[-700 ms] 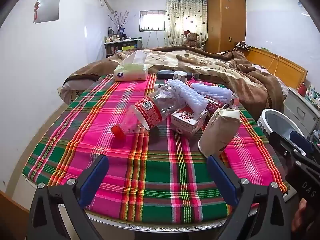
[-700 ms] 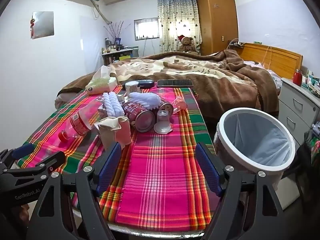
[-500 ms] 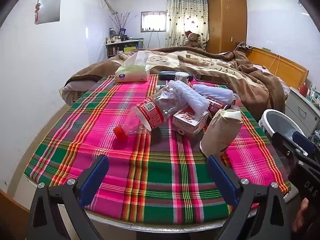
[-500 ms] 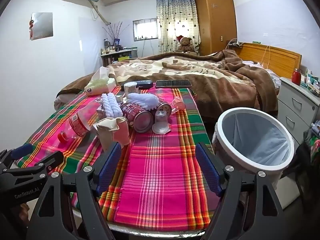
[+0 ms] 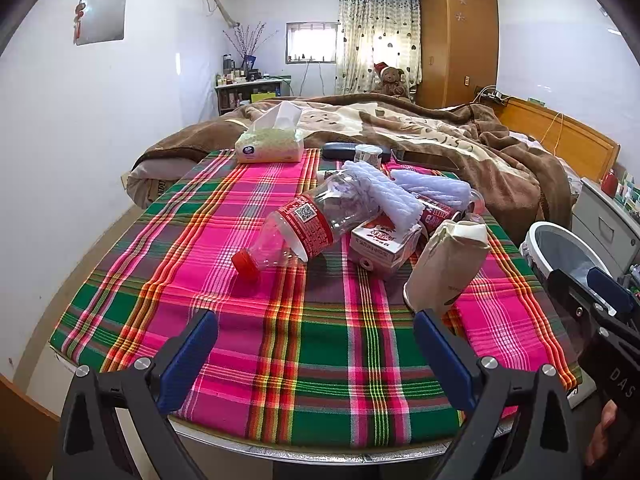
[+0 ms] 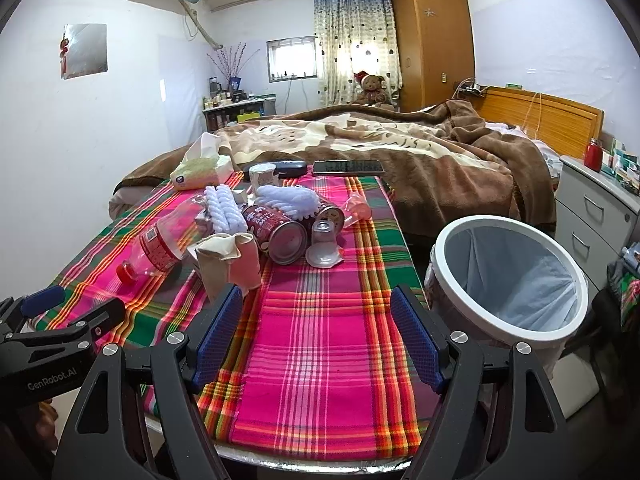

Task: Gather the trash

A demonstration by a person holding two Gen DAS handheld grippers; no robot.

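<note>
- Left gripper (image 5: 316, 330): jaws spread wide, nothing between the pads; it hovers over the near edge of the desk (image 5: 224, 364), which carries a plaid cloth.
- Right gripper (image 6: 316, 322): jaws likewise wide apart and empty, over the near right part of the desk; only bare cloth lies between its fingers.
- Trash sits in one cluster ahead of both grippers, mid-desk.
- Plastic bottle (image 5: 308, 226): on its side, long axis diagonal, red cap pointing toward the left gripper and to its left, base up against the pile. Nothing blocks the cap end.
- Crumpled paper cup (image 5: 448, 268): tilted, just ahead of the left gripper's right finger; nearest item, standing in front of the pile.
- Juice carton (image 5: 380, 244): lying between bottle and cup, partly under a white foam net (image 5: 384, 196).
- Red can (image 6: 276, 232): on its side, end facing the right gripper; a second can lies behind it.
- Clear plastic cup (image 6: 324, 246): upside down, just right of the can.
- Trash bin (image 6: 508, 276): lined, off the desk to the right of the right gripper.
- Far edge: tissue pack (image 5: 270, 146), phone (image 6: 347, 167); the bed (image 6: 420, 148) beyond.
</note>
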